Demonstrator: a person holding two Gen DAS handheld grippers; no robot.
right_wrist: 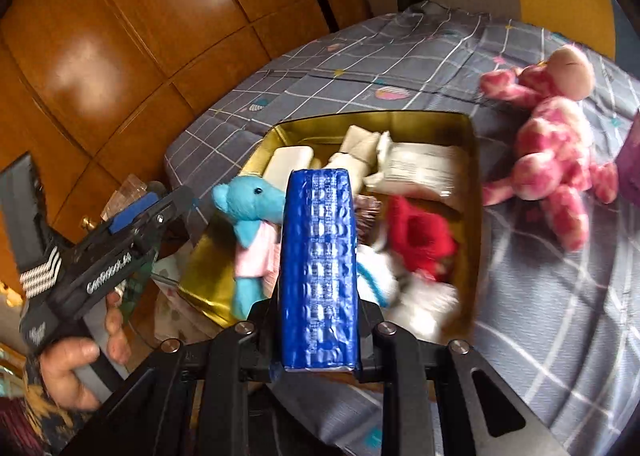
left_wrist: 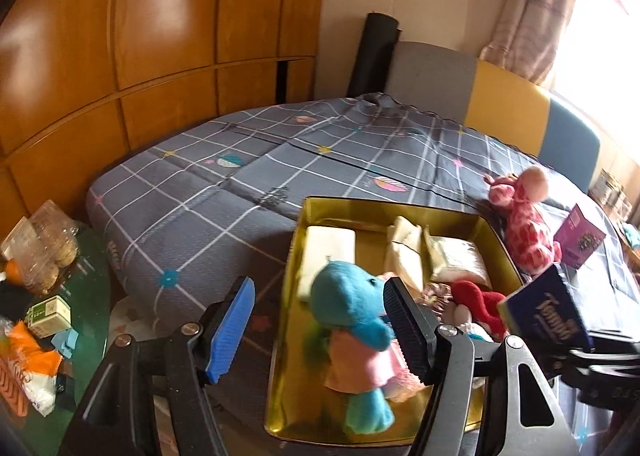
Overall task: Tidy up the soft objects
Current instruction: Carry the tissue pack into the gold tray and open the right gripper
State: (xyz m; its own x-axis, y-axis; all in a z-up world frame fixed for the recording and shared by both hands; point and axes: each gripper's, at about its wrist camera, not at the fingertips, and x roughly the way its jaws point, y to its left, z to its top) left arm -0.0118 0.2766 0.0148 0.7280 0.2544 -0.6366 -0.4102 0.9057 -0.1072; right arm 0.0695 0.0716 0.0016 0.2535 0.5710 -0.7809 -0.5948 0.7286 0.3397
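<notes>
A gold tin (left_wrist: 292, 288) (right_wrist: 476, 183) lies on the bed, holding white tissue packs (left_wrist: 328, 248) (right_wrist: 420, 167), a red plush (left_wrist: 480, 300) (right_wrist: 420, 232) and a blue plush in a pink dress (left_wrist: 352, 320) (right_wrist: 252, 223) at its left side. My left gripper (left_wrist: 320, 332) is open over the tin's left edge, the blue plush between its fingers and untouched. My right gripper (right_wrist: 318, 280) is shut on a dark blue pack (right_wrist: 318, 272), held above the tin; the pack also shows in the left wrist view (left_wrist: 552, 312). A pink spotted plush (left_wrist: 524, 215) (right_wrist: 552, 147) lies on the bed right of the tin.
The bed has a grey checked cover (left_wrist: 224, 191) (right_wrist: 560, 316). A purple box (left_wrist: 580, 236) stands beyond the pink plush. A green side table (left_wrist: 84, 296) with jars and packets is left of the bed. A wooden wardrobe (left_wrist: 140, 35) fills the back.
</notes>
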